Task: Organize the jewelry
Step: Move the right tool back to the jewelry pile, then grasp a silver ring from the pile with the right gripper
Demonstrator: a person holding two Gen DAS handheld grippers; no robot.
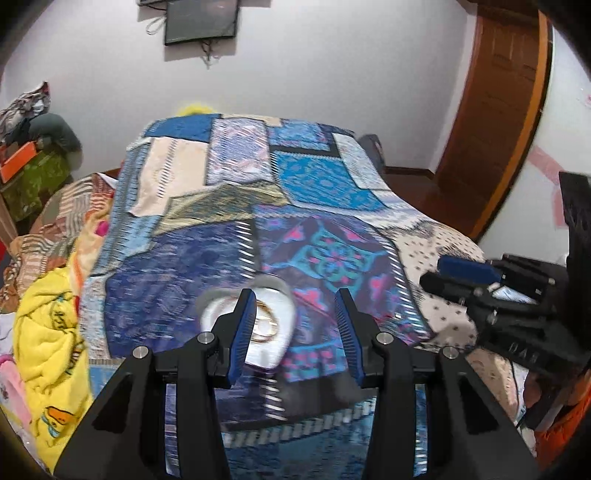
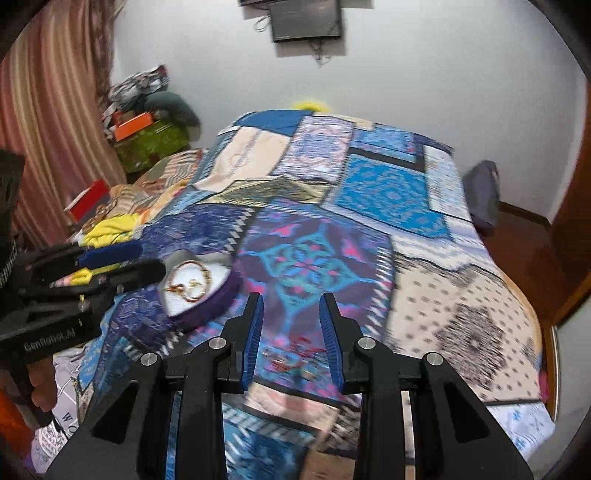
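A heart-shaped jewelry box (image 2: 207, 295) with purple sides and a white lining lies open on the patchwork quilt (image 2: 388, 192). Gold hoops and a chain (image 2: 192, 286) rest inside it. In the left wrist view the box (image 1: 273, 325) shows between and behind my left gripper's (image 1: 293, 291) jaws, which stand open above it and hold nothing. My right gripper (image 2: 290, 295) hovers to the right of the box, also open with nothing in it. Below it, small gold pieces (image 2: 291, 367) lie blurred on the quilt. Each gripper shows in the other's view: the left (image 2: 147, 260), the right (image 1: 434, 271).
The quilt covers a bed that fills both views. A yellow blanket (image 1: 48, 332) and heaped clothes lie along its left side, with a red box (image 2: 88, 201) near a striped curtain (image 2: 48, 122). A wooden door (image 1: 498, 110) stands at the right, and a dark frame (image 1: 201, 20) hangs on the wall.
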